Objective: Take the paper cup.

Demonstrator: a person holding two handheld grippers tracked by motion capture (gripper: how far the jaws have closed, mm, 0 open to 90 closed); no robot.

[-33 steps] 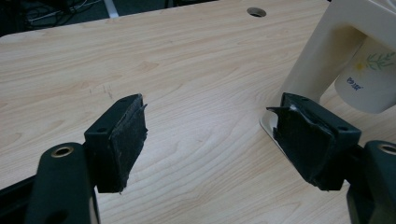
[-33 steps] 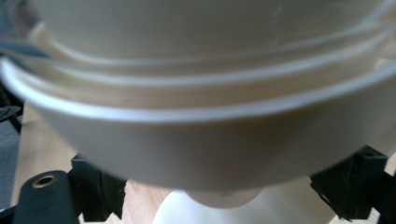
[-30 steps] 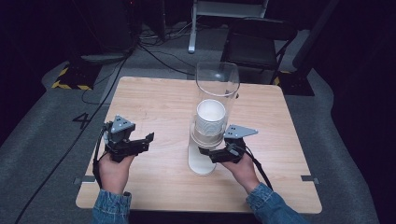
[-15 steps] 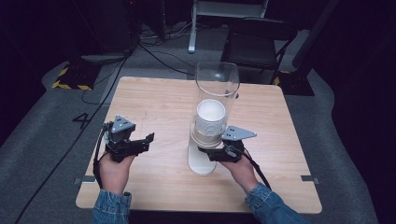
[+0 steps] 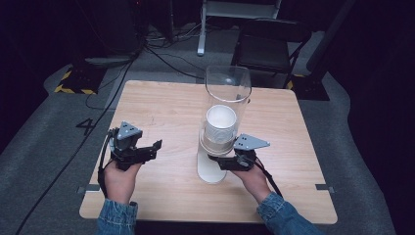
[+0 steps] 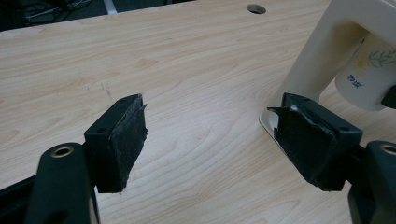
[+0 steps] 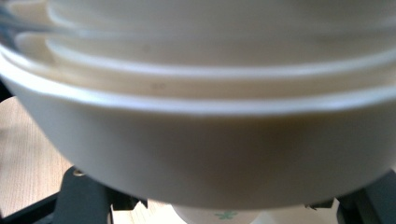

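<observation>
A clear tube (image 5: 227,93) on a cream stand (image 5: 210,171) holds a stack of white paper cups (image 5: 220,122). My right gripper (image 5: 219,161) reaches in under the tube from the right. Its jaws have just been closing, and the bottom cup (image 7: 224,215), with a green print, sits between them. In the right gripper view the cream collar (image 7: 196,154) hides the pads. The left gripper view shows that cup (image 6: 369,79) hanging below the stand's arm (image 6: 322,51). My left gripper (image 5: 155,147) rests low over the table to the left, open (image 6: 210,121) with nothing between its fingers.
The wooden table (image 5: 161,107) has a small round hole (image 6: 255,8) near its far edge. Behind it stand a dark chair (image 5: 269,44) and cables (image 5: 166,54) on the grey floor. Yellow-black tape (image 5: 73,88) marks the floor at the far left.
The right gripper's jaws have drawn in around the bottom cup. Both hands stay where they were, and the left gripper remains open.
</observation>
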